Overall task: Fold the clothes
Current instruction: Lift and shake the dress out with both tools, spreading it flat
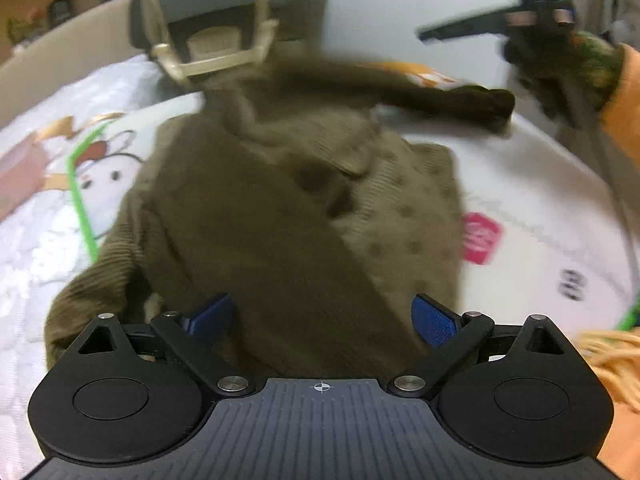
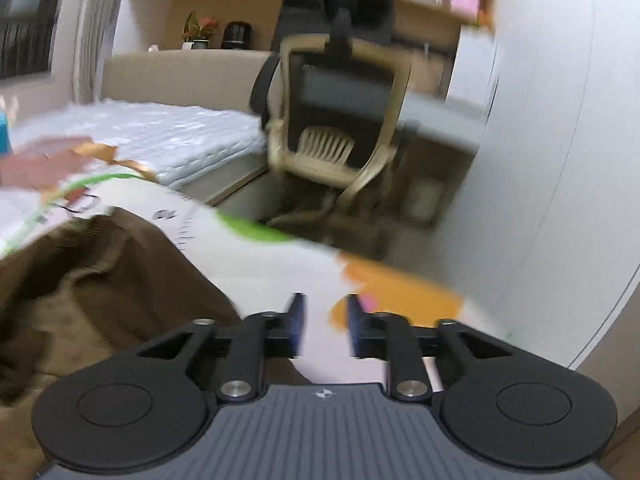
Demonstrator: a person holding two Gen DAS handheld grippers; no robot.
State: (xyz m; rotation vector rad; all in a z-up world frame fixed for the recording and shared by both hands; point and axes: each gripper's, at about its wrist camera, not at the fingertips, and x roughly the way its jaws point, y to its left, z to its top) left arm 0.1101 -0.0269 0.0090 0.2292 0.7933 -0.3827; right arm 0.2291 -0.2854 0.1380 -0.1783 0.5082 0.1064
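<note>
Behind the bed (image 1: 36, 264) stands a pale chair (image 2: 340, 120), and a white mat (image 1: 532, 184) with cartoon prints covers the bed. On the mat lies a brown sweater (image 1: 280, 216). Its body runs from near to far, and one sleeve (image 1: 432, 96) sticks out to the far right.

The left gripper (image 1: 324, 316) hangs just above the near edge of the sweater. Its blue pads are wide apart and hold nothing. The cloth lies right between them, so this gripper is nearer and looks ready to pinch the hem.

The right gripper (image 2: 324, 328) points past the sweater at bare mat. Its pads are a little apart and empty. The sweater is to its left, and the sleeve end is close to the gloved hand (image 1: 560, 68) holding this gripper. Everything is blurry, so the small details are hard to see.
</note>
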